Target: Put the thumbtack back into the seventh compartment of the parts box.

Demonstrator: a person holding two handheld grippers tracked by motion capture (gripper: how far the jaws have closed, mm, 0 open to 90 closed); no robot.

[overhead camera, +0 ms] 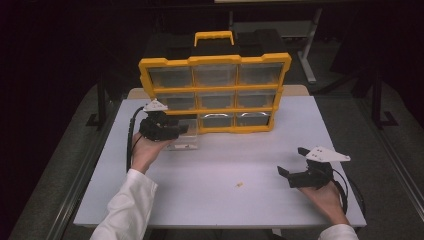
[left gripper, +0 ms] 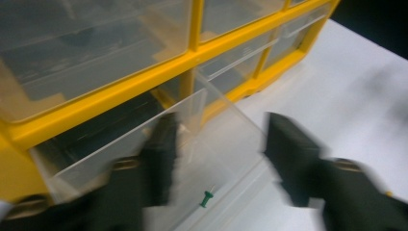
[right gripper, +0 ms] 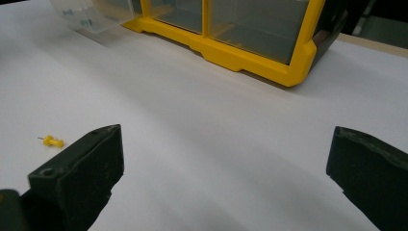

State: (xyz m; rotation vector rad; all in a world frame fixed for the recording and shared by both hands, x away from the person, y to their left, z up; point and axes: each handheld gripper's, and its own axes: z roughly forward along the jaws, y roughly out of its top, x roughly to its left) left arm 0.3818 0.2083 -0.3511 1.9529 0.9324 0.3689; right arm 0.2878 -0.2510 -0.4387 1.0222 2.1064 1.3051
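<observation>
So the left gripper (overhead camera: 186,129) is up at the bottom-left corner of the yellow organizer (overhead camera: 215,95), right at the clear drawer (overhead camera: 184,141) that's pulled out of the bottom row onto the table (overhead camera: 210,200). In the left gripper view the jaws are apart: one jaw sits inside the drawer, the other outside its side wall, so the wall is between them. Neither pad looks pressed on it, though the picture is blurry. There's a green pin (left gripper: 207,198) lying on the drawer floor, just beside the inner jaw.

The right gripper (overhead camera: 291,161) is well apart from all that, low over the near right part of the table, jaws spread wide with nothing between them. A yellow pin (overhead camera: 240,185) lies loose on the bare table, left of that gripper and in front of the organizer. In the right gripper view it's just beyond the tip of the left-hand jaw, not touching it
</observation>
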